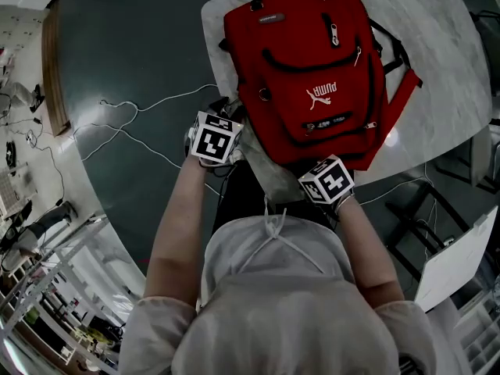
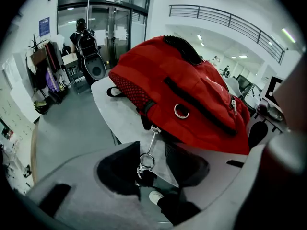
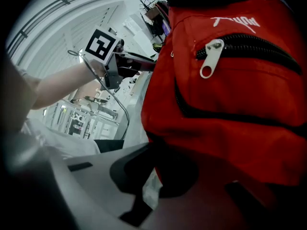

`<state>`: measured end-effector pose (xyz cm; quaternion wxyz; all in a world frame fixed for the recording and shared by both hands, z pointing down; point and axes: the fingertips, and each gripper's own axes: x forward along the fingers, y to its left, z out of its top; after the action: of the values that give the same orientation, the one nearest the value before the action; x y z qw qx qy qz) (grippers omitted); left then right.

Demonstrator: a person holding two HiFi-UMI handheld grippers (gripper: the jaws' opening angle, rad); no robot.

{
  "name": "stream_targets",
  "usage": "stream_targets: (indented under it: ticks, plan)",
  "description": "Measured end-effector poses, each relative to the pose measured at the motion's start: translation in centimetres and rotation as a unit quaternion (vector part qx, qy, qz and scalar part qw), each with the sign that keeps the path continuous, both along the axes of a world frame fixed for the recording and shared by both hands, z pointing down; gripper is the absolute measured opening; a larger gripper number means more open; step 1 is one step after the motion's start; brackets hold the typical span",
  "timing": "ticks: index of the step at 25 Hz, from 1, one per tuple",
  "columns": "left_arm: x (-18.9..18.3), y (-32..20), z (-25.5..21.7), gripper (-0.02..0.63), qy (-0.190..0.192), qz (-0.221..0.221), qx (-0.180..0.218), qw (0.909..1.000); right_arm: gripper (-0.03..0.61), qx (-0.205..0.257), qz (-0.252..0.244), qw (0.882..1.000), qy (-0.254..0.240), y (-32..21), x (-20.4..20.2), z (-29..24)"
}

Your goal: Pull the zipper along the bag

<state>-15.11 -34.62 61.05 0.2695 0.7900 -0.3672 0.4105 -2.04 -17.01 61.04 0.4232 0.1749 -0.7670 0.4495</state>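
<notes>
**Left gripper** (image 2: 152, 170): the jaws are seen standing wide apart. A metal zipper pull (image 2: 146, 161), a ring with a clasp on a thin link, is found hanging between them. Neither pad is seen pressing on it. The link is attached at the near left corner of the red backpack (image 1: 312, 69), just above the jaws.

**Right gripper** (image 3: 154, 175): the jaws are drawn close on the backpack's near edge. A dark fold of the edge is pinched between the pads.

**Backpack:** it is laid flat, front face up, on a white marbled table (image 1: 445, 92), with its near edge at the table's edge by the person. One gripper is placed at each near corner.

**Other items:** a second silver pull (image 3: 211, 57) is noted on a closed front-pocket zipper. White cables (image 1: 133, 123) are noted on the dark floor to the left.
</notes>
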Motion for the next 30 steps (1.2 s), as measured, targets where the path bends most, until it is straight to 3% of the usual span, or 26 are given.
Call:
stream_targets:
  ticks: [7,9,13,20,25,30]
  plan:
    - [0.1,2.4,-3.9,0.155,0.013,-0.033,0.056,0.9978,0.025,0.006,0.019,1.000,0.007,-0.2,-0.1,-0.5]
    - [0.2,3.3,-5.5,0.123,0.017,-0.038,0.071,0.9966,0.025,0.016,0.019,1.000,0.010,-0.1,-0.2,-1.0]
    - [0.3,4.7,-8.3,0.026,0.044,-0.072,0.099,0.9915,0.025,0.045,0.017,0.999,0.002,-0.1,0.1,-2.6]
    - [1.5,7.6,-13.0,0.020,0.079,-0.105,0.148,0.9803,0.025,0.135,0.033,0.990,-0.031,-2.3,0.3,-7.9]
    - [3.3,9.5,-18.2,0.020,0.103,-0.131,0.219,0.9615,0.025,0.226,0.075,0.969,-0.072,-4.4,0.5,-13.9]
    - [4.5,11.3,-23.7,0.020,0.114,-0.149,0.296,0.9366,0.025,0.341,0.120,0.927,-0.103,-5.5,1.3,-20.6]
